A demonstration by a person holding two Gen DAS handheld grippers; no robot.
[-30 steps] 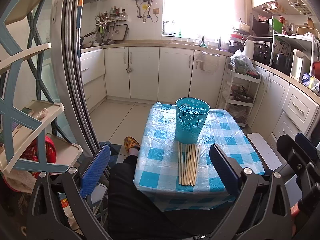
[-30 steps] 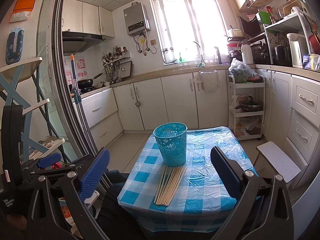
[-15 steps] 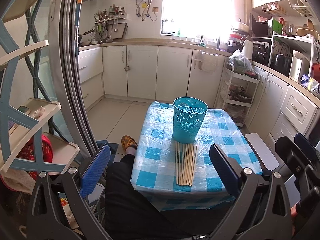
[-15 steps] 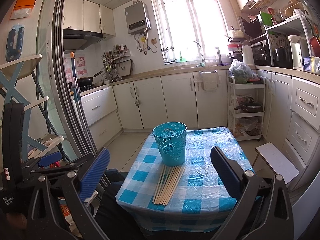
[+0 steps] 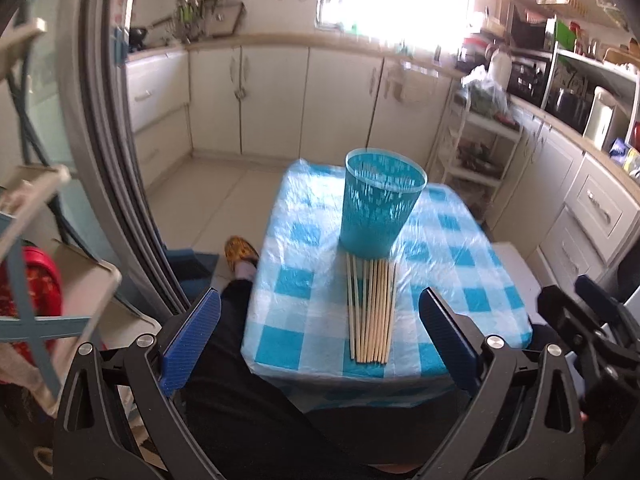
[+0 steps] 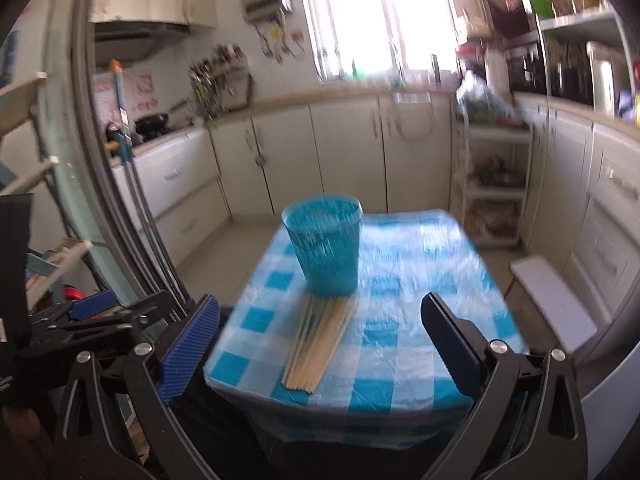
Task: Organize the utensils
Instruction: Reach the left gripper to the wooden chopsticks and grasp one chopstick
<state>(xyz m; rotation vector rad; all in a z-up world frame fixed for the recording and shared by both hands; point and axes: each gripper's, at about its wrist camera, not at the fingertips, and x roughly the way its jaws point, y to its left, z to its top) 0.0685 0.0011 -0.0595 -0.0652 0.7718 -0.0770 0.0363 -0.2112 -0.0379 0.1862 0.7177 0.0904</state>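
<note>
A row of several wooden chopsticks [image 5: 371, 312] [image 6: 318, 344] lies flat on the blue-checked tablecloth [image 5: 308, 288] [image 6: 404, 280], just in front of an upright teal perforated cup [image 5: 380, 208] [image 6: 326, 248]. My left gripper [image 5: 320, 336] is open, hovering before the table's near edge, fingers apart on either side of the chopsticks' line. My right gripper [image 6: 320, 340] is open too, held short of the table with nothing between its blue pads [image 6: 188, 350]. Each view shows the other gripper at its edge.
A person's dark-trousered leg and yellow slipper [image 5: 240, 254] sit left of the small table. A shelf rack [image 5: 48, 280] and sliding door frame stand at left. A white stool [image 6: 556, 304] and kitchen cabinets [image 6: 608, 216] lie to the right.
Both grippers have moved forward and tilted down toward the table; the cup and chopsticks appear larger and closer. Both views are now motion-blurred. The jaws stay open.
</note>
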